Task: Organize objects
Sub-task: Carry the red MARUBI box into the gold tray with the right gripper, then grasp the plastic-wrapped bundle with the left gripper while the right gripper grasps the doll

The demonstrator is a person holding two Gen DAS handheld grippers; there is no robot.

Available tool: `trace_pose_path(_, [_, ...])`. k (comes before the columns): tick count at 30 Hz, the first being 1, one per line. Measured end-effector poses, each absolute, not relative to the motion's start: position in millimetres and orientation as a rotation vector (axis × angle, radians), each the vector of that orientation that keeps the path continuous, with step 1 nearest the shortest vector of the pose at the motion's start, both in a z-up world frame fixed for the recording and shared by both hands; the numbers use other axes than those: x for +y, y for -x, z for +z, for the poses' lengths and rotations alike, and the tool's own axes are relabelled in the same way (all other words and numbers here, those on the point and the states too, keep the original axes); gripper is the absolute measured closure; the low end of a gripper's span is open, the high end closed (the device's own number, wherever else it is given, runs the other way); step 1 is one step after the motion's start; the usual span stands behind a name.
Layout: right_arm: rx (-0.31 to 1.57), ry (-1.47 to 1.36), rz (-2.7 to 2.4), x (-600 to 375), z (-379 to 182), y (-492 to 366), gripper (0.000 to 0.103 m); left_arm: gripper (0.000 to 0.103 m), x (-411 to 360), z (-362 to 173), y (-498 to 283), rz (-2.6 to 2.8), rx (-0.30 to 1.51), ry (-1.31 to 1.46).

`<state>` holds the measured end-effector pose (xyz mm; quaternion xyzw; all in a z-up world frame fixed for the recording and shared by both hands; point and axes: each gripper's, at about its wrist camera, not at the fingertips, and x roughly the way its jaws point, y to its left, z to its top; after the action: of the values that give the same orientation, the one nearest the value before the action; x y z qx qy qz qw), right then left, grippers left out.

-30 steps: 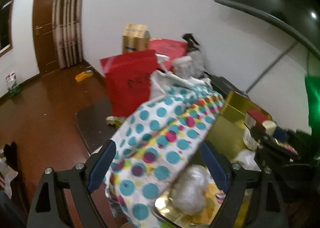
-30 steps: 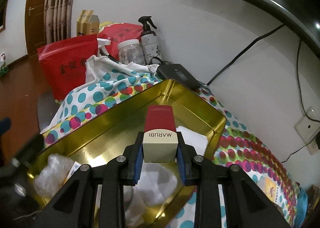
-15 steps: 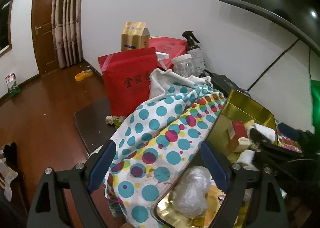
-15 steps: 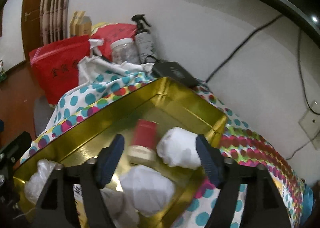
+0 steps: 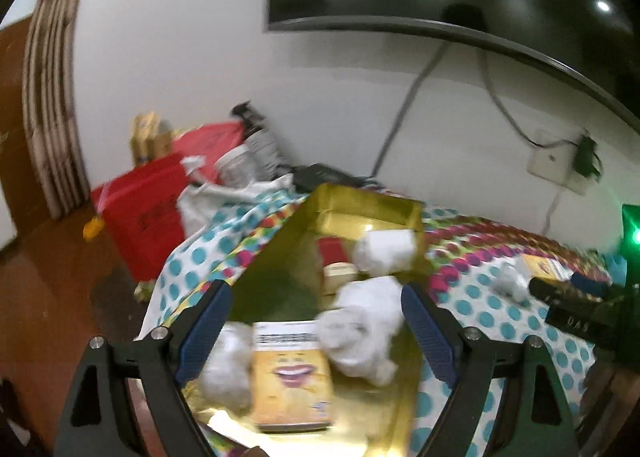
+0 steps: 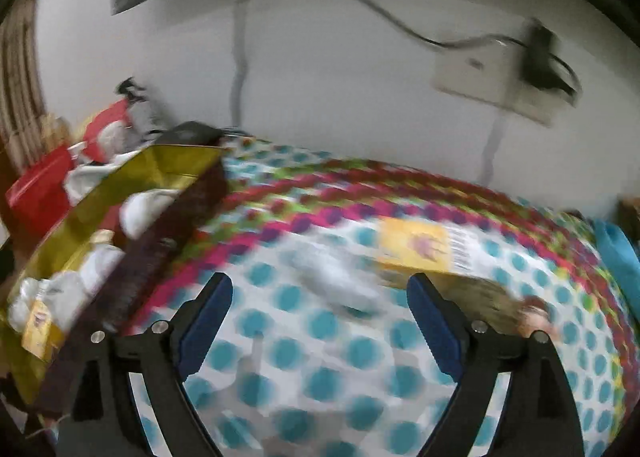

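The right gripper (image 6: 320,321) has jaws that are opening, already wide, with nothing between them; only the dotted cloth (image 6: 328,377) shows in the gap. Just past the fingertips, a little right of the centre line, lies a yellow packet (image 6: 416,245), flat on the cloth, its long axis running across the jaws from left to right rather than along them. A blurred pale wad (image 6: 332,277) sits between the packet and the gap, slightly left of it; what it is I cannot tell. Far off to the left of these jaws stands the gold tin (image 6: 168,169), already holding white bundles.

The left gripper (image 5: 316,321) is also spread wide and empty, hanging over the tin (image 5: 368,213), with a smiling-face packet (image 5: 292,373) and white bundles (image 5: 360,337) below the gap.

So the right hand looks the nearer to the loose packet. Gripping it would likely need a roll of the wrist, so the pads close across its short side.
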<state>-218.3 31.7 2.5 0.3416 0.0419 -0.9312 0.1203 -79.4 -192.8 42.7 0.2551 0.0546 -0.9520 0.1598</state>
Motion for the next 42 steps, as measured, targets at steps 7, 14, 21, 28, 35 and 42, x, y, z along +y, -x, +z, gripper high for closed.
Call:
trace_pose_path(7, [0.114, -1.008, -2.827, 121, -6, 214, 0.015, 0.014, -116, 33, 99, -2.873, 0.082, -0.843])
trace_pose_path(14, [0.091, -1.008, -2.850, 175, -11, 203, 0.015, 0.014, -41, 12, 156, -2.955, -0.050, -0.993])
trace_pose_path(21, [0.012, -1.040, -2.858, 191, -12, 205, 0.015, 0.014, -26, -7, 221, -2.940, -0.056, -1.170])
trace_pose_path(28, [0.017, -1.087, -2.824, 189, -16, 210, 0.015, 0.014, -26, -28, 256, -2.885, -0.080, -1.332])
trace_pose_path(35, [-0.072, -1.251, -2.714, 194, -33, 234, 0.018, 0.014, -20, -45, 280, -2.848, -0.037, -1.387])
trace_pose_path(42, [0.000, -1.201, -2.695, 179, -30, 235, 0.041, 0.072, -20, -42, 277, -2.860, 0.019, -1.366])
